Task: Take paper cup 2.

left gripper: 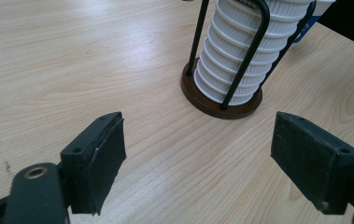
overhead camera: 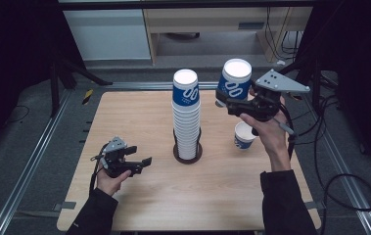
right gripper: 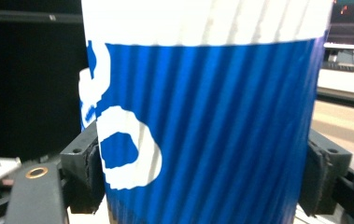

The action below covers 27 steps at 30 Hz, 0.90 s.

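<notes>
A tall stack of blue-and-white ribbed paper cups (overhead camera: 186,117) stands in a black wire holder on a round brown base (overhead camera: 188,155) at the table's middle. My right gripper (overhead camera: 228,99) is shut on one such cup (overhead camera: 236,81), held upright in the air to the right of the stack's top. In the right gripper view both pads (right gripper: 88,172) press on the cup's (right gripper: 212,116) lower sides. Another cup (overhead camera: 244,135) stands on the table below my right hand. My left gripper (overhead camera: 139,155) rests low, left of the stack, open with nothing between its fingers (left gripper: 100,158); the stack (left gripper: 240,51) is ahead of it.
The wooden table (overhead camera: 139,205) has metal rails along both sides on the floor. Cables trail off at the right (overhead camera: 330,147). Bare tabletop lies in front of the holder and around the left gripper (left gripper: 198,158).
</notes>
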Each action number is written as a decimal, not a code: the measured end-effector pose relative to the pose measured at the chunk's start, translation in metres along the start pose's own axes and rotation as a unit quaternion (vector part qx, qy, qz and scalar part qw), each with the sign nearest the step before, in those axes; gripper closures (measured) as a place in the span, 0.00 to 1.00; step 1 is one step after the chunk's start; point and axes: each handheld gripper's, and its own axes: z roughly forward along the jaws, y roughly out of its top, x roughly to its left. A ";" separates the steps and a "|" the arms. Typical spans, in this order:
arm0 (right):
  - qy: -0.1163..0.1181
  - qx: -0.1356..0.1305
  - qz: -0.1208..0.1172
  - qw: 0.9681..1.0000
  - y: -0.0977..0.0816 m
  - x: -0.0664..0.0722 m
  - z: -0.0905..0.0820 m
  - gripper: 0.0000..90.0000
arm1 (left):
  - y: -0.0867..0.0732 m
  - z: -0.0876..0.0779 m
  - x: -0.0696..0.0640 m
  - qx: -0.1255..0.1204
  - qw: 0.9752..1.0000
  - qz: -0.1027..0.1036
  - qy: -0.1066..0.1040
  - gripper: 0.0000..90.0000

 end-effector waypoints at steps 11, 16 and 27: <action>0.006 0.039 0.005 0.999 -0.038 -0.002 -0.008 0.22 | 0.002 -0.002 -0.002 -0.004 1.000 0.001 -0.001 0.19; 0.011 0.052 0.010 0.999 -0.056 -0.003 -0.013 0.22 | 0.002 -0.003 -0.003 -0.005 1.000 0.002 -0.002 0.19; 0.015 0.071 0.016 0.997 -0.082 -0.005 -0.024 0.22 | 0.003 -0.003 -0.006 -0.004 1.000 0.005 -0.005 0.19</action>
